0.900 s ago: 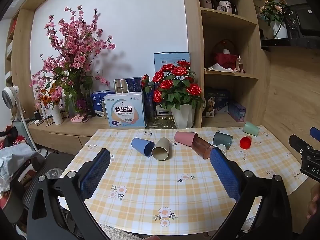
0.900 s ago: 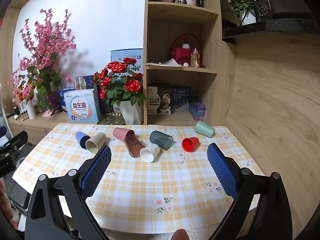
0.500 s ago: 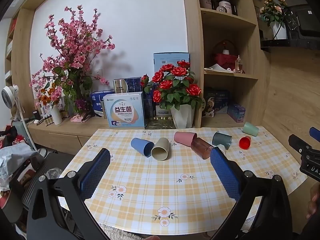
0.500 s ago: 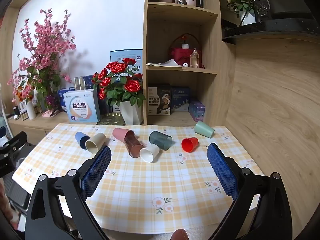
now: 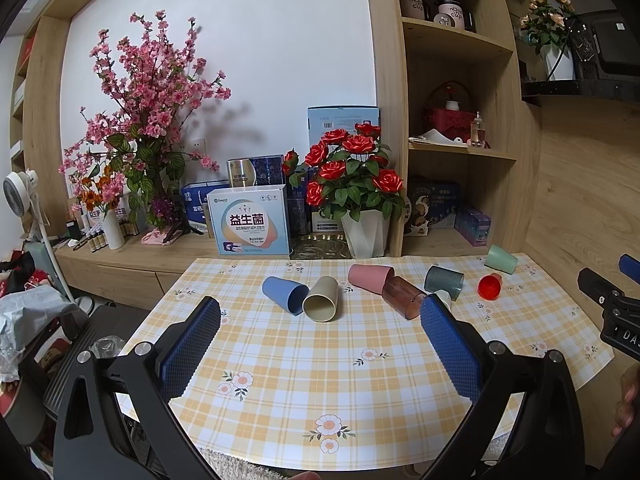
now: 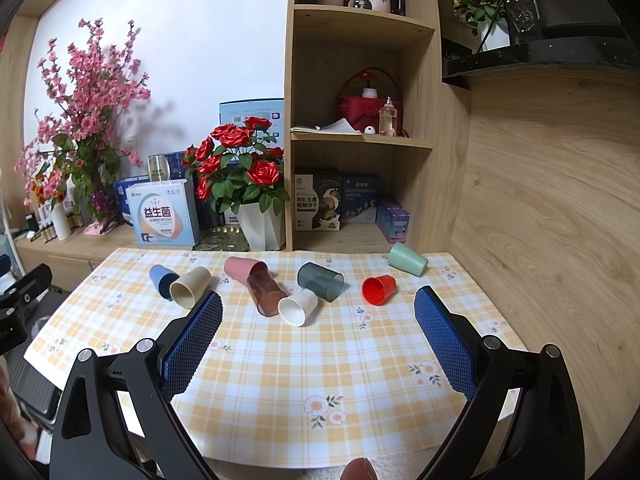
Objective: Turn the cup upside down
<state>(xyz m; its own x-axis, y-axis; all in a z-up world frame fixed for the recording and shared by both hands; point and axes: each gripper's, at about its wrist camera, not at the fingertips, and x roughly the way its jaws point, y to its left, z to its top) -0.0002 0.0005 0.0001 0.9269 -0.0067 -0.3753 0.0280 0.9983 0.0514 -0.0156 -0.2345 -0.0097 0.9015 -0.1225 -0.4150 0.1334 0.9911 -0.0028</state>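
Several cups lie on their sides across the far half of the checked table [image 6: 320, 368]: blue [image 6: 162, 278], beige [image 6: 190, 286], pink [image 6: 240, 267], brown clear [image 6: 265, 295], white [image 6: 298, 307], dark clear [image 6: 320, 281], red [image 6: 378, 289] and green [image 6: 407, 259]. In the left wrist view the blue cup [image 5: 285, 294] and beige cup [image 5: 321, 298] lie ahead. My left gripper [image 5: 320, 344] is open and empty above the table's near part. My right gripper [image 6: 318, 340] is open and empty, short of the white cup.
A white pot of red roses [image 6: 260, 226] and a box with printed characters [image 6: 163, 212] stand on the sideboard behind the table. A wooden shelf unit [image 6: 360, 144] rises at the back right. A wooden wall [image 6: 552, 220] borders the table's right side.
Both grippers have barely moved; the views shift only slightly. No cup has moved.
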